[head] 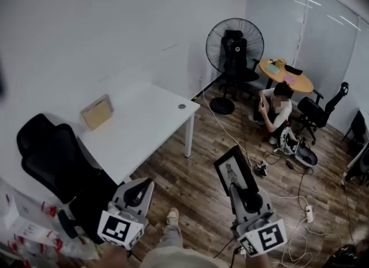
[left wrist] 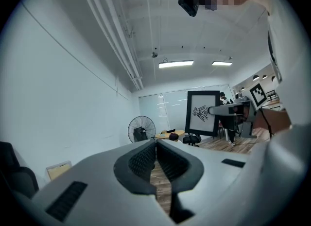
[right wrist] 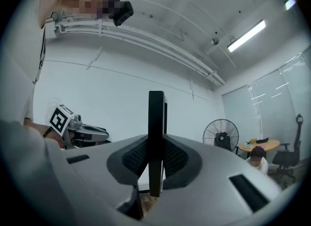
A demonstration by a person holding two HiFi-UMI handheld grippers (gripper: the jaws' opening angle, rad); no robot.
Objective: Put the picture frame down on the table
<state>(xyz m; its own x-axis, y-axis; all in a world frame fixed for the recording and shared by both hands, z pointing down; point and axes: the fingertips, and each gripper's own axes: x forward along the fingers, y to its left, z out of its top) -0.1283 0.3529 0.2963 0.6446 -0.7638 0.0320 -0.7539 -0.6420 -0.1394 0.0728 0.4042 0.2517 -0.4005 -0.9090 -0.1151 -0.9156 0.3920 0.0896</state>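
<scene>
A black office chair (head: 49, 156) stands between the left tool (head: 138, 195) and the white desk (head: 147, 131), which carries a tan card (head: 97, 112) near the wall. Beyond stand a fan (head: 234, 45) and a crouching person (head: 275, 111) on the cable-strewn plank floor (head: 213, 146). The right tool (right wrist: 155, 158) clamps the picture frame (head: 235, 172) upright over the floor — clear of the desk. The left tool's jaws are together, empty.

Picture frame (head: 235, 174) right of the table (head: 144, 125), fan (head: 234, 45) beyond both.
</scene>
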